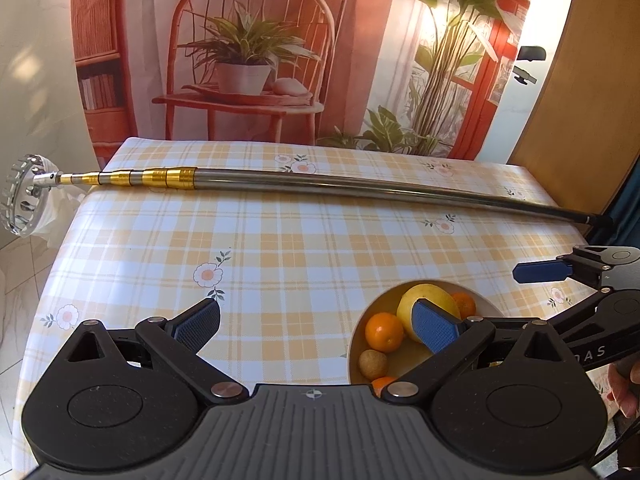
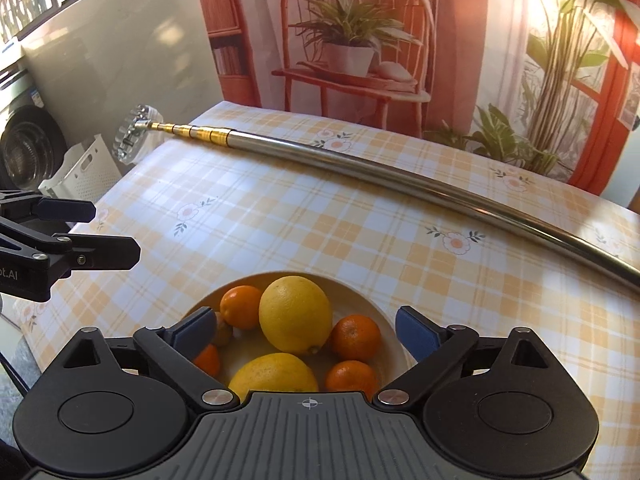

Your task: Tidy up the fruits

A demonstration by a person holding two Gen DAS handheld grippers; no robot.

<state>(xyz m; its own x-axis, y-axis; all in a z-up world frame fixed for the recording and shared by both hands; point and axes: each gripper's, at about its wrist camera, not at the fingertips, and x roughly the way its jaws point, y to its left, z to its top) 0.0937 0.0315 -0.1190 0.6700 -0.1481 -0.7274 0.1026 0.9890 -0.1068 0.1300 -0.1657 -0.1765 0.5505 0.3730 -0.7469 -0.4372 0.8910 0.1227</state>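
1. Gathered in a round bowl (image 2: 362, 294) at the near edge of the bench (image 1: 304, 240): two lemons, the upper lemon (image 2: 295, 314) in the middle, ringed by tangerines such as the one (image 2: 355, 338) on its right, plus a small brown fruit (image 1: 373, 364).
2. Laid across the far side, clear of the bowl: a telescopic fruit-picker pole (image 1: 360, 186), its toothed head overhanging the bench's left edge.
3. Right gripper (image 2: 306, 334) poised low over the bowl, fingers spread wide around the fruit, gripping nothing; likely lining up a pick.
4. Left gripper (image 1: 316, 322) level beside the bowl, fingers equally wide apart, empty.
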